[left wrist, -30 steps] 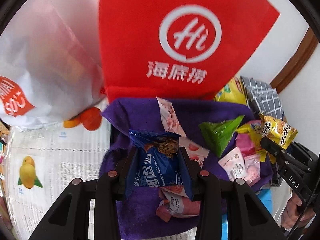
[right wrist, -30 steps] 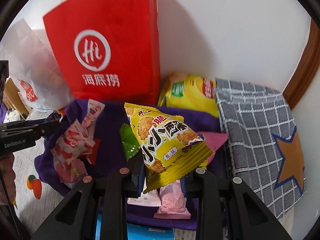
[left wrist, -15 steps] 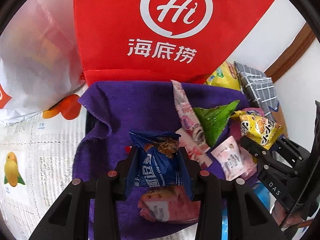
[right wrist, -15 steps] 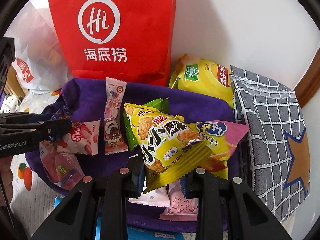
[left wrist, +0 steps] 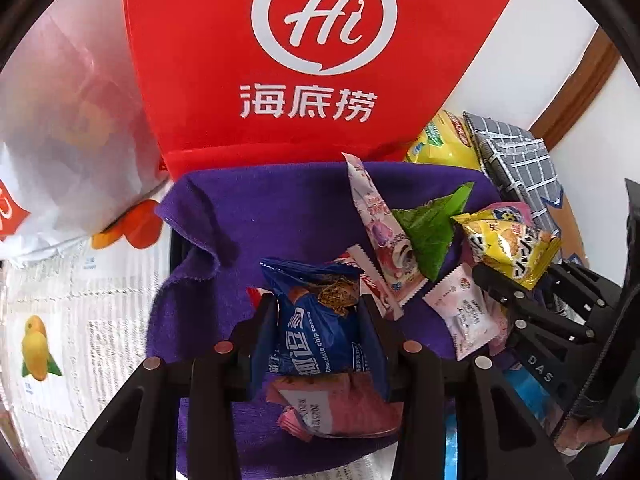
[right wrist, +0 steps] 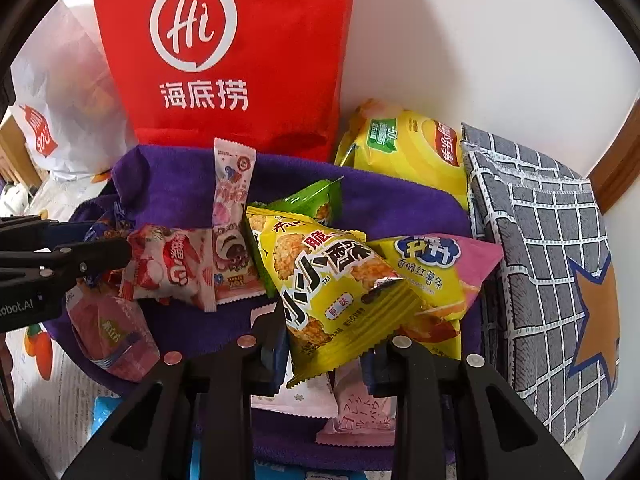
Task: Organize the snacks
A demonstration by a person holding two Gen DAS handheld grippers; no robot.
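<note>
My left gripper (left wrist: 318, 308) is shut on a blue chocolate chip cookie packet (left wrist: 316, 332), held above a purple cloth (left wrist: 280, 208) strewn with snacks. My right gripper (right wrist: 328, 340) is shut on a yellow rice cracker packet (right wrist: 328, 280) over the cloth's right side. Each gripper shows in the other's view: the right gripper (left wrist: 504, 284) with its yellow packet (left wrist: 508, 244), and the left gripper (right wrist: 100, 252) at the left edge. On the cloth lie a green packet (left wrist: 428, 228), several pink packets (right wrist: 172, 268) and a pink-and-yellow packet (right wrist: 440, 268).
A red bag (left wrist: 320, 60) with a white logo stands right behind the cloth. A white plastic bag (left wrist: 60, 140) sits at the left on printed paper (left wrist: 60, 300). A yellow chips bag (right wrist: 400, 144) and a grey checked fabric (right wrist: 540, 240) lie at the right by the white wall.
Both grippers keep their packets. The right one has sunk slightly toward the cloth. In both views the red bag has slid upward and more of the purple cloth and its snacks shows.
</note>
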